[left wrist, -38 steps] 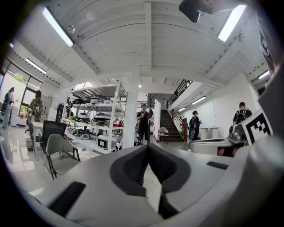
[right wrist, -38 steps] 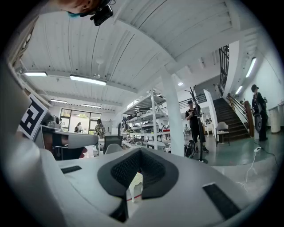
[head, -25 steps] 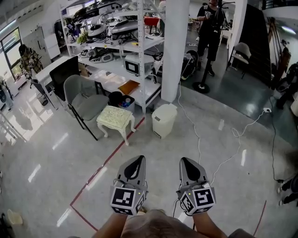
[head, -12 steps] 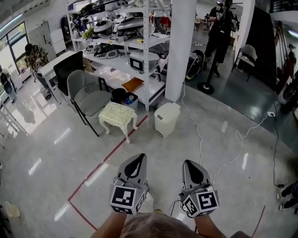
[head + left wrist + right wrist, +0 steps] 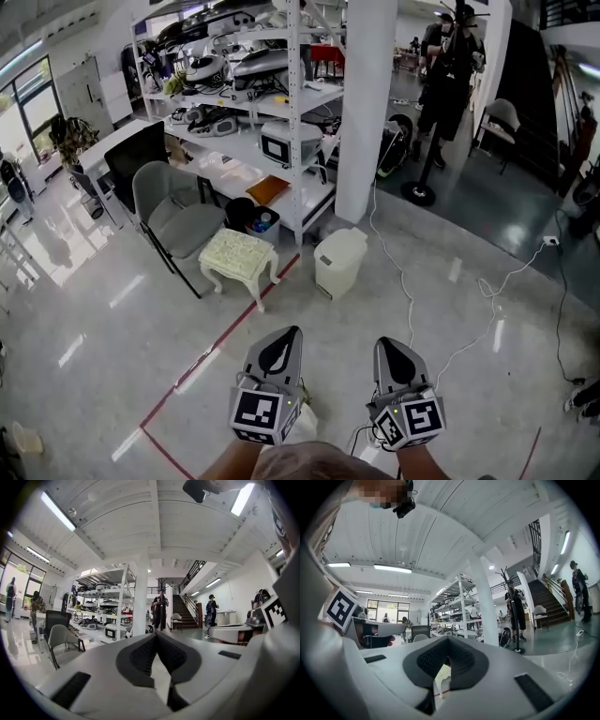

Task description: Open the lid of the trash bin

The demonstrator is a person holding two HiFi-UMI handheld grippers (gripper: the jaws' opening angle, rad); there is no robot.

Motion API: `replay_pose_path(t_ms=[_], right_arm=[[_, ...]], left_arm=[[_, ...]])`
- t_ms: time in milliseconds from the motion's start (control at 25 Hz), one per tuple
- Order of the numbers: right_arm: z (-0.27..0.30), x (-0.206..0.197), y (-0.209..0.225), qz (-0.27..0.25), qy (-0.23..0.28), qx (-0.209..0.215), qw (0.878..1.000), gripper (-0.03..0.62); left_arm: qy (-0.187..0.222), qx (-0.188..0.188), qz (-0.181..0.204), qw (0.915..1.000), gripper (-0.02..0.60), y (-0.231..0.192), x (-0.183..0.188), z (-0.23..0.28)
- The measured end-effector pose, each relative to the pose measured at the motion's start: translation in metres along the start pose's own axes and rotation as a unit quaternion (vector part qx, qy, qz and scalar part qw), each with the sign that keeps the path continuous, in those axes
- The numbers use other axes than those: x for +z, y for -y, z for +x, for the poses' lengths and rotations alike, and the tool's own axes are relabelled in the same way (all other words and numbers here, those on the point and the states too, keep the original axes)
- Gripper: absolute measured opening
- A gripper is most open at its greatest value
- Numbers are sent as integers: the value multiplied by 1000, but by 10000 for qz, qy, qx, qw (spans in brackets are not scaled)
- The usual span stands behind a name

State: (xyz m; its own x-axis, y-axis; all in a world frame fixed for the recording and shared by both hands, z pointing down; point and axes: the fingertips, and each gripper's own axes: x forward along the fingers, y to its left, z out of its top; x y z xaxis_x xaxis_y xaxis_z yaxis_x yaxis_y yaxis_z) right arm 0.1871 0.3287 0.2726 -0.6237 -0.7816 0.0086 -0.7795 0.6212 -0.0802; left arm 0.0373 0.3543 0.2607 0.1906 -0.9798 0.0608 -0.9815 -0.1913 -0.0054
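I have two grippers low in the head view. The left gripper point(image 5: 284, 343) and the right gripper point(image 5: 392, 358) are side by side, both pointing ahead. In each gripper's own view the jaws are pressed together at the tips with nothing between them.

There is one bin point(image 5: 337, 270), white, with its lid point(image 5: 342, 245) down. It stands on the floor at the foot of the single white pillar point(image 5: 367, 103), just beside a corner of the shelf rack point(image 5: 251, 89) and well apart from both grippers.

One cream stool point(image 5: 238, 256) sits left of the bin, and one grey chair point(image 5: 172, 212) sits beyond that. A second chair point(image 5: 498, 116) is far off at the right. A black tub point(image 5: 239, 203) sits under the lowest shelf. One person point(image 5: 451, 62) stands behind the pillar.

Between the grippers and the bin is polished floor. A red tape line point(image 5: 226, 325) crosses it on the left, and a white cable point(image 5: 406, 289) trails across it on the right.
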Motion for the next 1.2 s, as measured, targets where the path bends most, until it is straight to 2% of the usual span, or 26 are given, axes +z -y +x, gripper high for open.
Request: replay_pose_path(t_ms=[360,600,760,1200], right_arm=[[61,-6,15,32,-15,55,10000,31],[112,-1,31,47,24,-7,10000,32],[143,3,40,52,52,-48,10000,32],[218,10,48,15,118,-233,9997,32]], left_arm=[[5,-83,4,10000,-2,-34,0,60],[-155,-150,-37,9998,-2,-61,3,104],[-7,-220,101,9997,-2,-80,7,133],[52,-476,109,9988,-2,-127,13,198]])
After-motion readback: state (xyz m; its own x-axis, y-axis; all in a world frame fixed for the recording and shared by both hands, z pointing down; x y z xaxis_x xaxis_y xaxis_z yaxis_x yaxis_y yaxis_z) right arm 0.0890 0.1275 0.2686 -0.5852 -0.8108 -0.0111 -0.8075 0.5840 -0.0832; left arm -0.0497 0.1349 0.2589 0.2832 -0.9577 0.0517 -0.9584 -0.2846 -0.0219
